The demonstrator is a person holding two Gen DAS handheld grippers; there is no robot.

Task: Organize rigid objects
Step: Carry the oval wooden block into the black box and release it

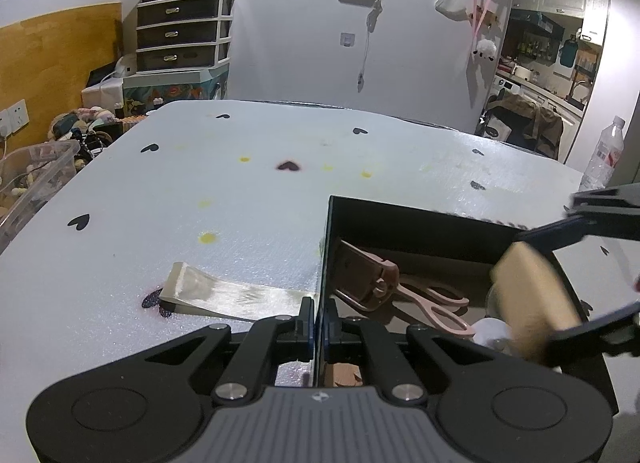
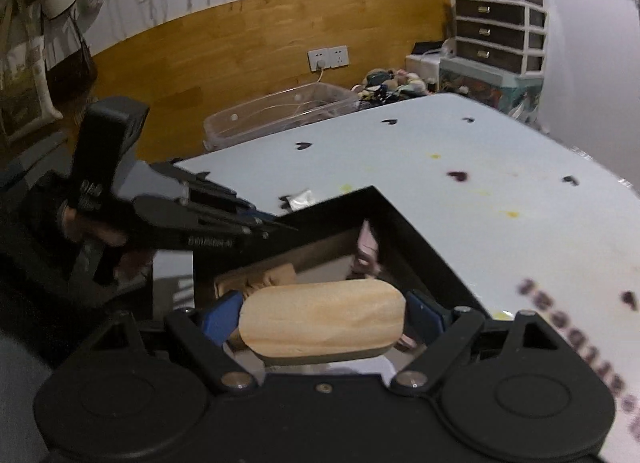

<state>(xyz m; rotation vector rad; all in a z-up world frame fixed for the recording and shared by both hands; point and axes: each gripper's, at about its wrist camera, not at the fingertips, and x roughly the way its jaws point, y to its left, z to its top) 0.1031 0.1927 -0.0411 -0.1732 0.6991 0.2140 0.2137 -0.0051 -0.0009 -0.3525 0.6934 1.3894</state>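
A black open box (image 1: 420,223) stands on the white table, also in the right wrist view (image 2: 404,223). My left gripper (image 1: 319,327) is shut on the box's left wall. My right gripper (image 2: 324,321) is shut on a rounded wooden block (image 2: 324,317) and holds it over the box's inside; it shows blurred in the left wrist view (image 1: 534,299). Pink scissors (image 1: 428,299) and a pink clip-like tool (image 1: 360,275) lie inside the box, with a white round item (image 1: 490,333) near the front.
A clear tape strip (image 1: 224,291) lies on the table left of the box. The white sheet (image 1: 240,191) has black hearts and yellow stains. A clear bin (image 2: 276,111) sits beyond the table's edge. A water bottle (image 1: 606,155) stands at far right.
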